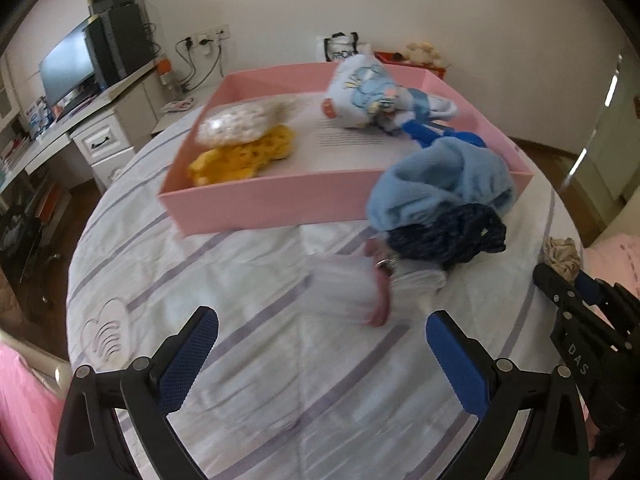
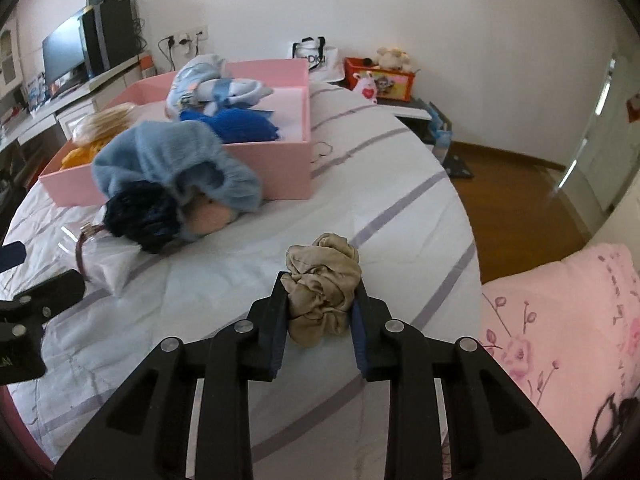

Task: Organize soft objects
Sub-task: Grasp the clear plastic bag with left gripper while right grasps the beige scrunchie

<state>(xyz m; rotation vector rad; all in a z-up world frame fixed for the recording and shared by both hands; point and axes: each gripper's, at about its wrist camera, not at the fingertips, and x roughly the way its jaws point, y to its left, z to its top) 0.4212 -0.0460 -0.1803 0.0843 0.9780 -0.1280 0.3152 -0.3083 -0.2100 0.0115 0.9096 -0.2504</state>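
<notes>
Bedroom with a white striped bedspread (image 1: pixel 248 360). At 12 o'clock on it, one pink box (image 1: pixel 260 200) holding one yellow soft piece (image 1: pixel 240 156), one speckled white piece (image 1: pixel 236 122), one blue-and-white cloth bundle (image 1: pixel 372 96). Just beside the box at 2 o'clock, one light-blue fuzzy item (image 1: pixel 436 176) over one dark navy item (image 1: pixel 448 236). Left gripper (image 1: pixel 322 344) angled down over the bedspread, jaws wide, holding nothing. Right gripper (image 2: pixel 320 300) angled down, clamped on one crumpled beige cloth (image 2: pixel 322 280).
</notes>
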